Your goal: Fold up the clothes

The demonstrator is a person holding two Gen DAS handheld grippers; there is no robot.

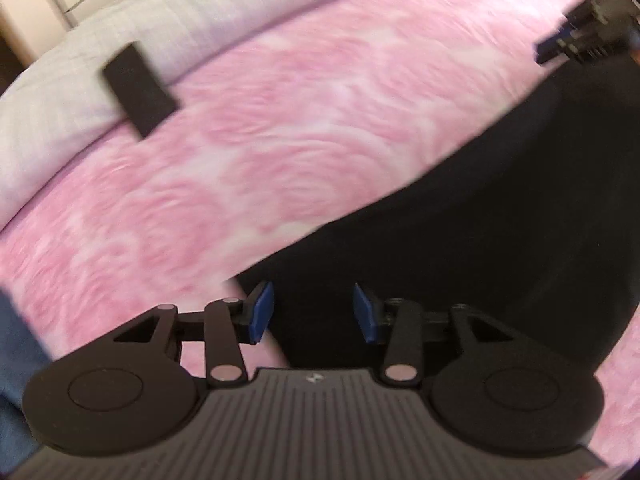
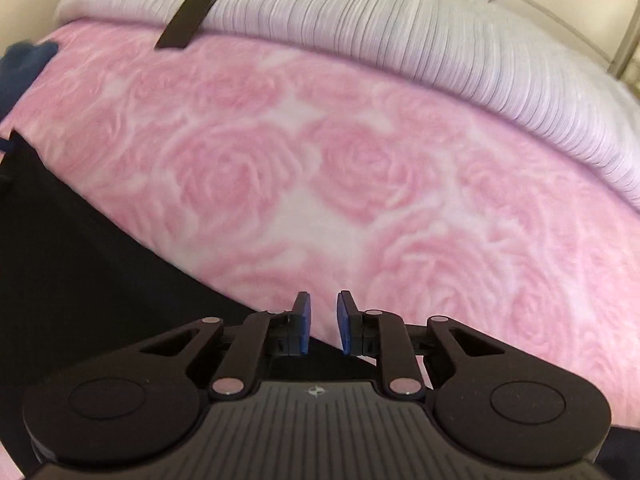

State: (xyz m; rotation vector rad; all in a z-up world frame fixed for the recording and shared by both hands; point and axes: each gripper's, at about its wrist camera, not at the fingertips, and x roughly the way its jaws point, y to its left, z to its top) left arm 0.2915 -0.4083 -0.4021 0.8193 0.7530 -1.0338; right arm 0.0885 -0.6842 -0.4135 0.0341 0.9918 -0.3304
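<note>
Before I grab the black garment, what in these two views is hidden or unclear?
- Black garment: type and full outline unknown; both views crop it, and it shows no detail.
- Left view: motion blur smears the pink blanket.
- Blue cloth: cut off at the right view's edge.
- Black flat object: identity unclear.

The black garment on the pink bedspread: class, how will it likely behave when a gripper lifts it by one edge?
The black garment lies flat and follows the rose-patterned bedspread, so it is probably floppy and will drape, not hold shape. It looks thin, so likely light. The open left gripper above it would probably lift only the pinched part; the rest may drag.
</note>
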